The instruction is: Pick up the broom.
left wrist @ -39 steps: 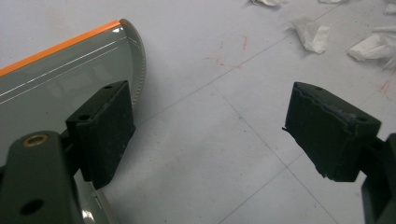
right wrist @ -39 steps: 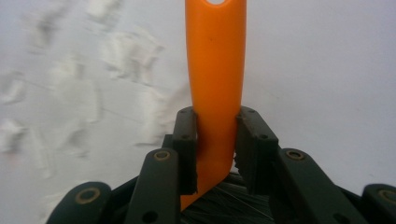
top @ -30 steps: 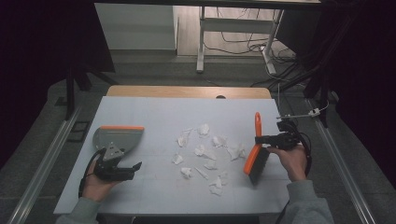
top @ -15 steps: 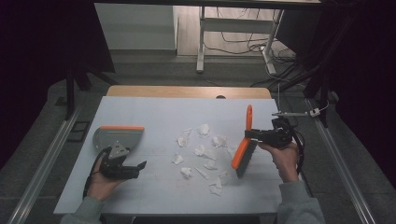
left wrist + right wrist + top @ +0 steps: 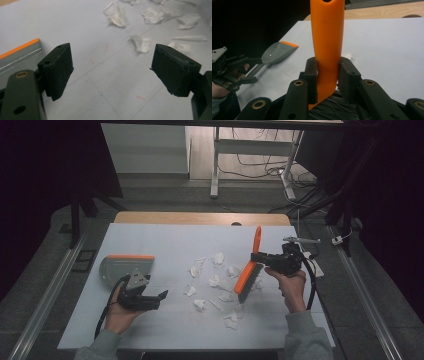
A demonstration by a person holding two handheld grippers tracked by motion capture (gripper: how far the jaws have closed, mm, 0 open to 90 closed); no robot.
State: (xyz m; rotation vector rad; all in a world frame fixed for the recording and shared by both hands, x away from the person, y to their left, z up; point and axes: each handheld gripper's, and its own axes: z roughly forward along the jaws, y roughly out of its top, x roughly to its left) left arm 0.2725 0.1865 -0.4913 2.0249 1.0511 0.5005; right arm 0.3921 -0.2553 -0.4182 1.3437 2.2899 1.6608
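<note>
A pale table top (image 5: 165, 245) carries the work, dark floor and cables behind. The orange brush (image 5: 248, 270) stands tilted at the right edge of the scattered paper scraps (image 5: 215, 281), bristles down among them, handle up. The right gripper (image 5: 261, 258) is clamped on that handle, both pads pressed to its sides. The left gripper (image 5: 159, 296) hovers low with jaws spread wide and nothing between them, just in front of the grey dustpan (image 5: 125, 268), which lies flat at the left, well apart from the scraps. Risk, as judged: the pan is unheld, so a sweep could push it away or scatter light scraps past its orange lip; the smooth handle could also twist in the pads
</note>
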